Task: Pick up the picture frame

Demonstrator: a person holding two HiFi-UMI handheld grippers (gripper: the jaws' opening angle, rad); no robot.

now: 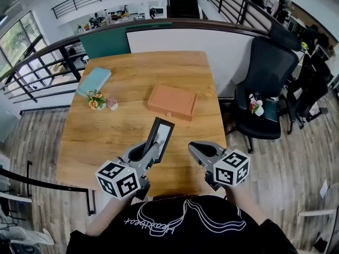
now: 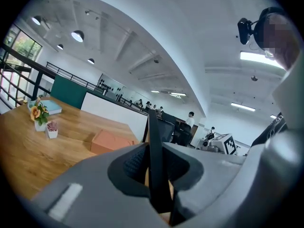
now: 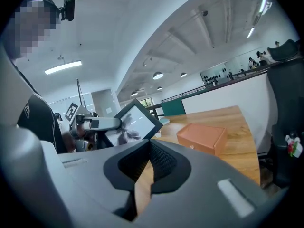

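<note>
Head view shows your left gripper point(image 1: 152, 150) clamped on the near edge of the black picture frame point(image 1: 162, 133), and the left gripper view has both pads pressed against that thin edge. The frame sits above the near part of the wooden table point(image 1: 127, 120), tilted, with its far end pointing across the tabletop. Your right gripper point(image 1: 197, 151) hovers just beside it to the right, jaws together with nothing between them.

Beyond the frame lies an orange box point(image 1: 172, 101) near the table's middle. A flower pot point(image 1: 95, 100) and a smaller pot point(image 1: 112, 104) stand to the left, with a blue book point(image 1: 94, 81) behind them near the far left corner. Between the frame and the box the wood is bare. Off the table's right edge stands a black office chair point(image 1: 267, 83); a railing point(image 1: 32, 73) runs along the left
</note>
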